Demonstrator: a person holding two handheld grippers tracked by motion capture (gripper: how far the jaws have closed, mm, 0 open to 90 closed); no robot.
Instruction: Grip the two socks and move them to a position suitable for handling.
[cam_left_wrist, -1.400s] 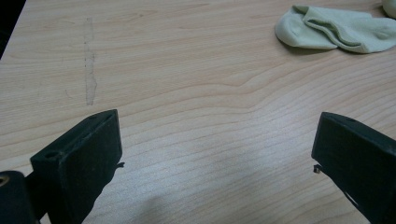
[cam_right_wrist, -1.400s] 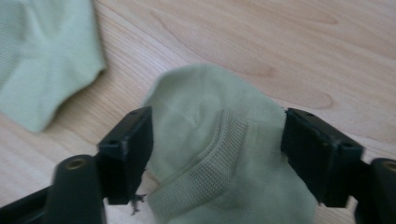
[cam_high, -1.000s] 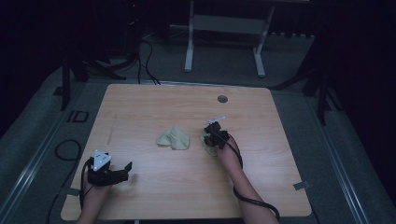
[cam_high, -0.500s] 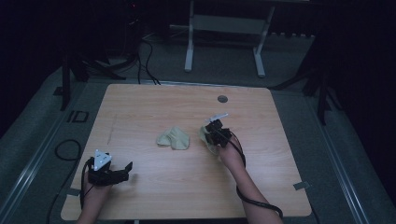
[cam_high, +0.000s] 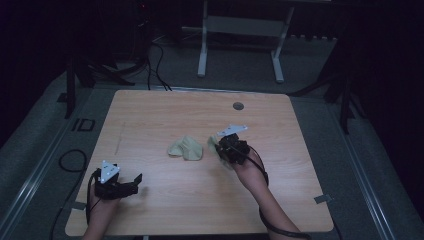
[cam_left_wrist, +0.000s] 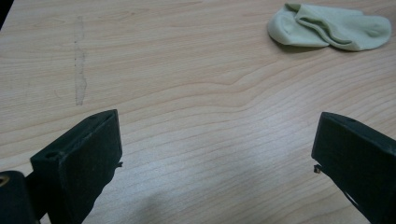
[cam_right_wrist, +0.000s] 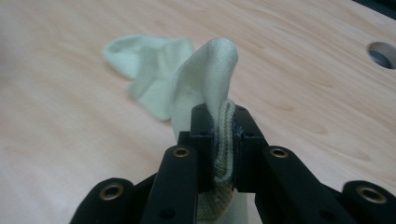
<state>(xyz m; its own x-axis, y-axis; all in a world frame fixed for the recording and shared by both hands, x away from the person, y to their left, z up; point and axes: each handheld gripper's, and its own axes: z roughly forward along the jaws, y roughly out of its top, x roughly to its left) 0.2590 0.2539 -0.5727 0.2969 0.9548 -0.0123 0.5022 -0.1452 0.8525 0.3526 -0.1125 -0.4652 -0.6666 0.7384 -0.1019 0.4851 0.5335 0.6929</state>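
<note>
Left gripper (cam_high: 131, 183) sits at the near-left corner of the wooden surface (cam_high: 165, 112), low over the wood, jaws spread wide w/ nothing between them — the left gripper view shows bare grain in the gap and a faint dotted scuff mark (cam_left_wrist: 79, 70) off to one side. The person's left hand (cam_high: 102, 205) comes in from the bottom edge behind it.

Mid-surface lies a pale green sock (cam_high: 185, 148), crumpled and flat on the wood, well apart from the left gripper; the same sock shows at the top right of the left gripper view (cam_left_wrist: 329, 30) and, blurred, behind the jaws in the right gripper view (cam_right_wrist: 144, 70).

Just right of it, the right gripper (cam_high: 222, 147) is pinching a second pale green sock (cam_right_wrist: 208, 88) — jaws pressed together on the ribbed cuff, the rest of the fabric standing up in a loose fold above them. It's near the lying sock; can't tell if they touch. Round cable hole (cam_high: 238, 106) sits toward the far edge, right of centre.
</note>
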